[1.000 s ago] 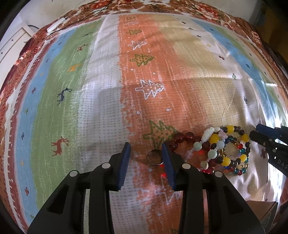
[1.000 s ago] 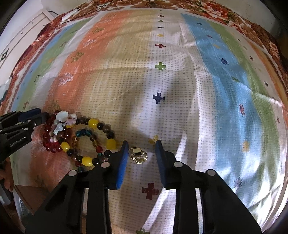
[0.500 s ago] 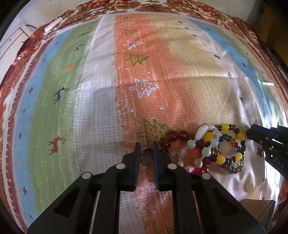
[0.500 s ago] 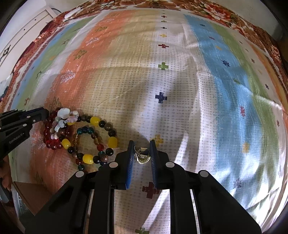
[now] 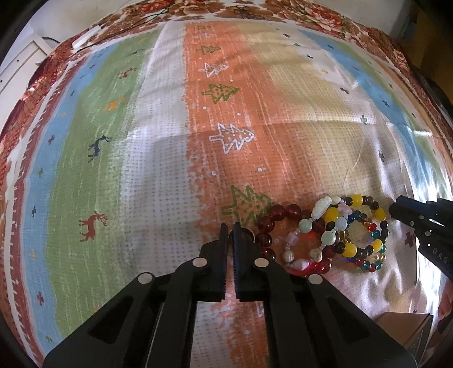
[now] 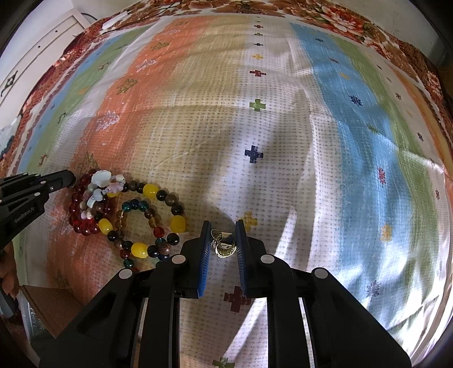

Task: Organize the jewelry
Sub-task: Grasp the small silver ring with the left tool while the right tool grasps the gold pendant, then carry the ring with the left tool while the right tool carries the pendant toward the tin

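The left gripper point(image 5: 230, 228) is clenched on a thin metal ring point(image 5: 232, 232), which stands on edge between the nearly touching pads, only its rim showing above them. The right gripper point(image 6: 223, 226) has just been closing and now grasps a gold earring point(image 6: 223, 246), a round filigree disc with a small boxy clasp, its flat face turned toward the camera and its long axis running along the fingers. Both sit low on the cloth point(image 6: 254, 127), a soft quilted cover with dotted weave and broad stripes in green, white, orange, tan and blue. Between the two grippers lies a heap of bracelets point(image 5: 325, 232): glossy round glass beads in dark red, yellow, teal and amber, plus pale irregular stones, coiled in overlapping loops. The ring is just beside the red beads. Beyond both grippers the cloth runs far to its floral border point(image 5: 254, 8).
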The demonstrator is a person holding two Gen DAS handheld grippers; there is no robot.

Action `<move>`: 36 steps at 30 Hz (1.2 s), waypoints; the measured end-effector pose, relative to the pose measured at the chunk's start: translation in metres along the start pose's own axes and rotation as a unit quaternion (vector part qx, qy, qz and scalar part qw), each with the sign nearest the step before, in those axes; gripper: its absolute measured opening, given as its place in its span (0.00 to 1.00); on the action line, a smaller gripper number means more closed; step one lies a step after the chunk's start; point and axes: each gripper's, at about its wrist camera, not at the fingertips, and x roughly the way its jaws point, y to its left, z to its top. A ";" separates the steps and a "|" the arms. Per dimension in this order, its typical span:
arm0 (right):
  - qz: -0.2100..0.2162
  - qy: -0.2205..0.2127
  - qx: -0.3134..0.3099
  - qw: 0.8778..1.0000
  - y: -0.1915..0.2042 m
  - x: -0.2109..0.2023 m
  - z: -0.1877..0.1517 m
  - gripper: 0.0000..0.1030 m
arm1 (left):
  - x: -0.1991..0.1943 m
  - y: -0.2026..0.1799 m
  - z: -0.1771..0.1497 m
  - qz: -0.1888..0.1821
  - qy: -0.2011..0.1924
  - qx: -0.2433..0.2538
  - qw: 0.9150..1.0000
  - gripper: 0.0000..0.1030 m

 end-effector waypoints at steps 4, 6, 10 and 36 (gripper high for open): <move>0.003 -0.005 -0.003 1.000 0.002 -0.005 0.001 0.17 | -0.004 0.000 0.001 -0.005 -0.004 -0.002 1.000 0.02; 0.003 -0.006 -0.004 1.000 0.003 -0.006 0.001 0.17 | -0.003 0.000 0.001 -0.003 -0.002 -0.001 1.000 0.02; 0.004 -0.006 -0.004 1.000 0.002 -0.006 0.000 0.17 | -0.004 0.001 0.000 -0.002 -0.003 -0.002 1.000 0.02; 0.018 -0.052 -0.011 0.998 0.023 -0.055 -0.011 0.17 | -0.055 -0.020 -0.011 -0.018 -0.048 -0.001 0.999 0.02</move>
